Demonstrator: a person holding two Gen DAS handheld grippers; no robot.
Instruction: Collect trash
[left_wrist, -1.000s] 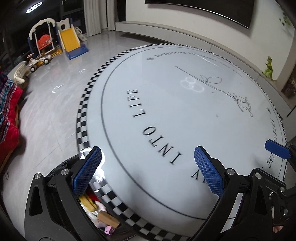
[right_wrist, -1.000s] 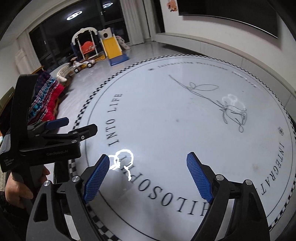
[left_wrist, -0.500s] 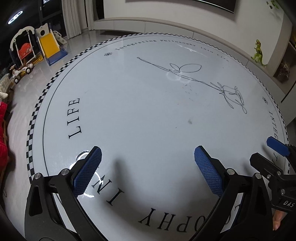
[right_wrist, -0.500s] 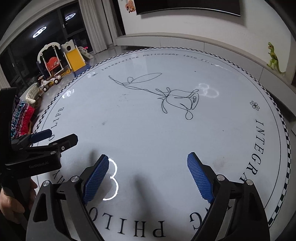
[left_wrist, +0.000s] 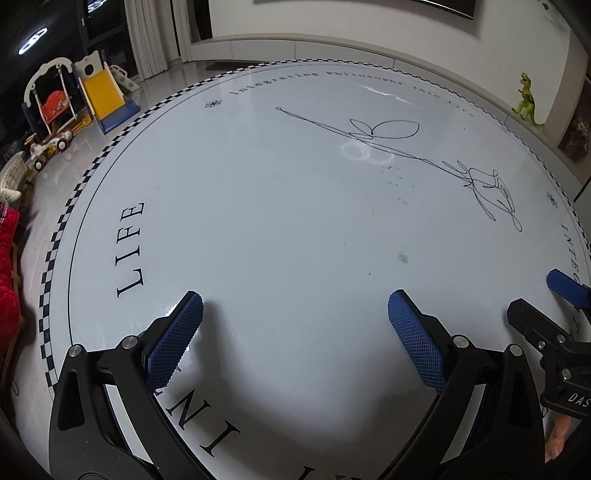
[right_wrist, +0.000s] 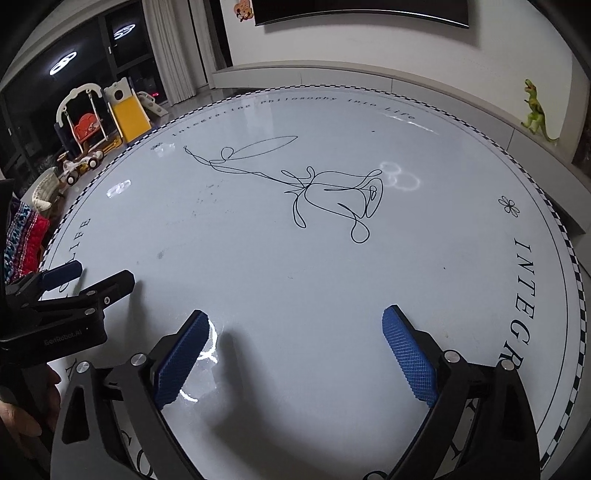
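Now both tools hover over the round tabletop (left_wrist: 280, 229), and this tabletop is my landmark for all places. Nearest to the camera, the left hand-held gripper (left_wrist: 295, 334) has its two blue pads wide apart, and nothing is between them. The right hand-held gripper (right_wrist: 295, 349) is in the same state: fingers spread, nothing held. In the left wrist view the right one shows at the right border, just above the tabletop, so the two tools are side by side over the near part of it.

Beyond the fingers, the surface carries only its printed words and the line drawing of a rose (right_wrist: 332, 199). I see some small dark specks and a faint smudge (left_wrist: 402, 257) near the middle of the tabletop, but they are too small to say if they are crumbs or marks. No piece of trash that a gripper can take is visible on it, and no bin or bag shows in either view.

Past the far left edge of the tabletop, on the floor, stand a toy slide (left_wrist: 105, 98) and a baby swing (left_wrist: 51, 103). Past the far right edge, a green dinosaur toy (right_wrist: 537, 112) stands on a low ledge.

My judgement: the collecting looks finished or nearly finished on this surface. What is left, if anything, I cannot tell from these views; perhaps only the specks.
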